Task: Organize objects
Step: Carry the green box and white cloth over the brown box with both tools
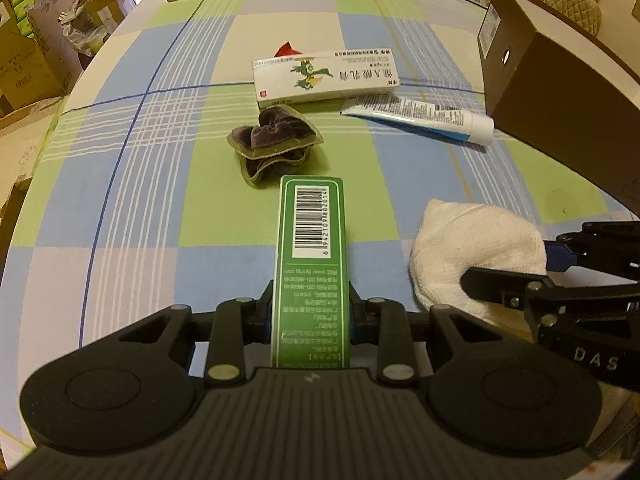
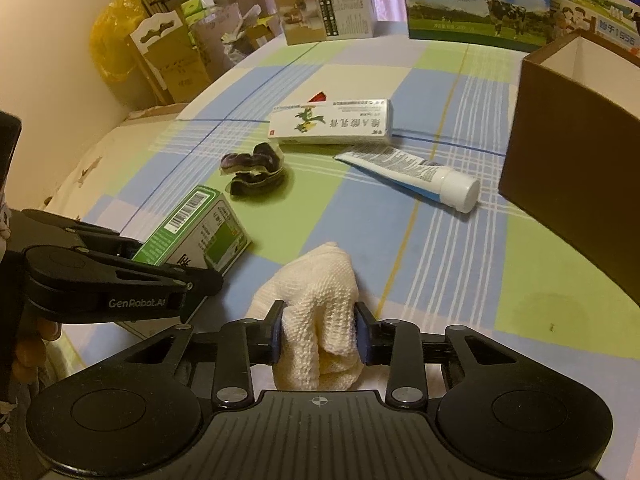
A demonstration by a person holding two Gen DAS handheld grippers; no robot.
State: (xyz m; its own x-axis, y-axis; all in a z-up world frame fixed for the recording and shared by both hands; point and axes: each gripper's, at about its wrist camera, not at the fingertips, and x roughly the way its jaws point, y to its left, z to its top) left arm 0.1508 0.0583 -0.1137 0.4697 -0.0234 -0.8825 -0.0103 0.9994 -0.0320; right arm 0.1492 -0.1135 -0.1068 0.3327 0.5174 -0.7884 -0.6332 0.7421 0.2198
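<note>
The green box [image 1: 310, 264] with a barcode on its upper face sits clamped in the left claw [image 1: 310, 316], held near its rear end, its long body pointing forward over the checked cloth of the counter [image 1: 140, 208]. From the right wrist view the same box [image 2: 196, 228] appears tilted, its far end close to or resting on the cloth; which of the two cannot be told. Just to its right, the white knitted cloth [image 2: 320, 312] is pinched between the blue-padded fingers [image 2: 276, 336] of the right claw [image 2: 319, 336], bunched and folded, with part of it resting on the counter. In the left wrist view this cloth [image 1: 472, 252] lies beside the box with the right claw's black fingers at its near right edge.

Beyond the green box lies a crumpled dark purple and olive fabric piece [image 1: 276, 140]. Farther on, a white carton [image 1: 324, 76] with a green cartoon figure lies flat, a small red scrap [image 1: 286, 50] showing behind it. A white and blue tube [image 1: 420, 118] lies to the right of the carton, its flat end near the carton and its cap toward an open brown box [image 2: 576, 160] standing at the right. Printed cartons [image 2: 476, 0] line the far edge of the counter.
</note>
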